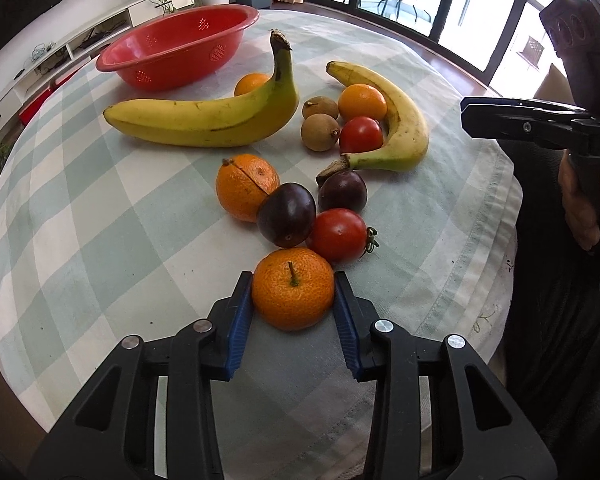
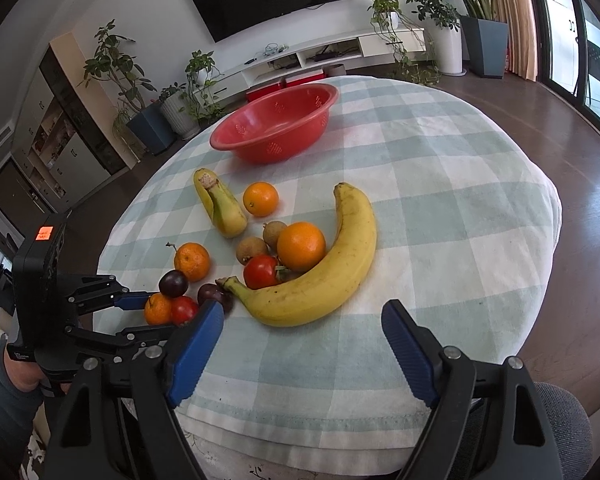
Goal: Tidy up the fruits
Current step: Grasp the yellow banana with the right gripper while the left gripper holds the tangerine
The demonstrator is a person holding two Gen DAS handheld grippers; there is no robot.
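My left gripper [image 1: 294, 280] is shut on a stemmed tangerine [image 1: 293, 294] that rests on the checked tablecloth [image 1: 100, 220]; both blue pads press its sides. A red tomato [image 1: 336, 235] and a dark plum [image 1: 286, 220] touch the tangerine's far side. From the right wrist view the same tangerine [image 2: 158, 309] sits in the left gripper at the table's left edge. My right gripper [image 2: 302, 312] stands open and empty just above the near edge, in front of a big banana [image 2: 324, 280]. The red colander bowl [image 1: 176, 46] stands empty at the far side.
More fruit lies mid-table: a second banana [image 1: 208, 120], oranges [image 1: 362, 102], a split orange [image 1: 246, 186], another tomato [image 1: 360, 134], a second plum [image 1: 342, 192] and two small brown fruits [image 1: 320, 132]. The table edge drops off near the right gripper [image 1: 500, 120].
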